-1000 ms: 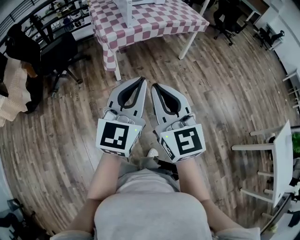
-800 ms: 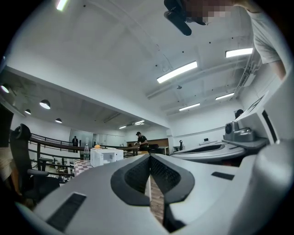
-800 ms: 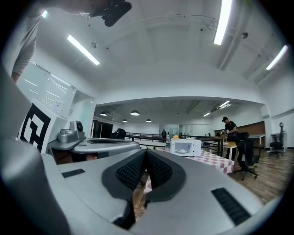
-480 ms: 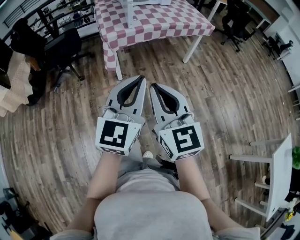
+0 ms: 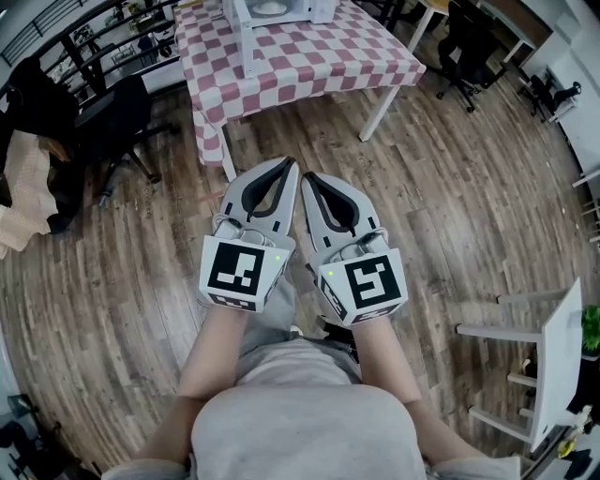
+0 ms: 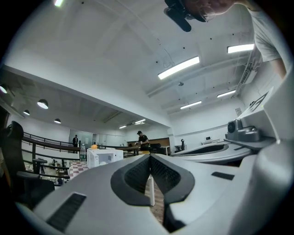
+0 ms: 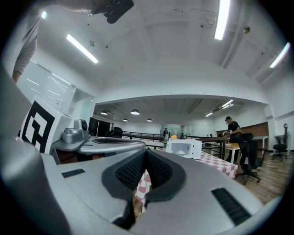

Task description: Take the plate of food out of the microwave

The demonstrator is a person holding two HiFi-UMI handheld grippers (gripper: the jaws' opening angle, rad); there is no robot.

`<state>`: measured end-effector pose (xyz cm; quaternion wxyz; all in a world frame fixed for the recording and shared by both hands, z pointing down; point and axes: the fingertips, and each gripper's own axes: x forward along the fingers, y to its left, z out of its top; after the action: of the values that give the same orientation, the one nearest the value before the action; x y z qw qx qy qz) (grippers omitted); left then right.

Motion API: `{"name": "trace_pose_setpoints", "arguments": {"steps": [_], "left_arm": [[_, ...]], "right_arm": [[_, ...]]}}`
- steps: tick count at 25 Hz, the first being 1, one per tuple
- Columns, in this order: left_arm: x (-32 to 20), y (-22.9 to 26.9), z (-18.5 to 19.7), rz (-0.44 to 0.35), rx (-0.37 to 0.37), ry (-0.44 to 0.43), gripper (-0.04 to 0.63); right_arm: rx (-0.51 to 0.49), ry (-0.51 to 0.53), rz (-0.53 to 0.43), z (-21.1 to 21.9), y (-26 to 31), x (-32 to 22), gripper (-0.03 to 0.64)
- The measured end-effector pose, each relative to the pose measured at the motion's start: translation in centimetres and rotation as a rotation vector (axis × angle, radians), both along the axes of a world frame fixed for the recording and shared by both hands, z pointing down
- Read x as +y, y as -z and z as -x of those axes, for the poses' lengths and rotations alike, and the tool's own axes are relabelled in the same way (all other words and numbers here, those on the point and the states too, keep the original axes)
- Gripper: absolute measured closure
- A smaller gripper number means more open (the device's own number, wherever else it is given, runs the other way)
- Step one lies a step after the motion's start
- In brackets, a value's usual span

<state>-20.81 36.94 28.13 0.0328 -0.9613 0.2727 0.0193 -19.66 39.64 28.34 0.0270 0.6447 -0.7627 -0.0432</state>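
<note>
The left gripper [image 5: 285, 165] and right gripper [image 5: 309, 178] are held low and side by side before the body, above the wood floor [image 5: 450, 187]. Each has its fingers pressed together on nothing. I judge this a carrying pose for the approach, since nothing is within reach. Further off stands the counter [image 5: 319, 56] under a checked cloth, and on it the white microwave [image 7: 183, 148], well apart from both grippers. The head view cuts off its top. A pale round shape [image 5: 269, 7] inside is probably the plate, though whether the door stands open is hard to tell.
</note>
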Motion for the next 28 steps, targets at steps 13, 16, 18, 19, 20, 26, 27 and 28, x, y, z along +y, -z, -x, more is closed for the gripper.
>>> {"name": "trace_pose_setpoints", "arguments": {"steps": [13,16,18,19,20,26,27,28], "left_arm": [[-12.7,0.8,-5.3,0.003,0.022,-0.027,0.594],[-15.3,1.1,-6.5,0.002,0.027,-0.036,0.594],[-17.0,1.4,-7.1,0.001,0.035,-0.034,0.594],[-17.8,1.5,-7.3,0.003,0.039,-0.033,0.594],[-18.6,1.5,-7.6,0.004,0.040,-0.033,0.594],[-22.2,0.8,-8.9,0.016,0.041,-0.036,0.594],[-22.6,0.7,-9.3,0.020,0.039,-0.038,0.594],[-22.9,0.6,-9.7,0.022,0.037,-0.042,0.594]], "right_arm": [[0.041,-0.026,-0.008,-5.2,0.9,-11.8,0.592],[0.042,-0.040,0.004,-6.5,1.0,-14.5,0.592],[0.034,-0.050,0.014,-7.3,1.0,-16.4,0.592],[0.032,-0.054,0.016,-7.6,1.0,-17.2,0.592],[0.031,-0.057,0.017,-7.8,1.0,-18.1,0.592],[0.028,-0.077,0.024,-9.5,0.3,-21.7,0.592],[0.026,-0.081,0.025,-9.9,0.1,-22.1,0.592],[0.022,-0.087,0.026,-10.3,0.0,-22.4,0.592]]}}
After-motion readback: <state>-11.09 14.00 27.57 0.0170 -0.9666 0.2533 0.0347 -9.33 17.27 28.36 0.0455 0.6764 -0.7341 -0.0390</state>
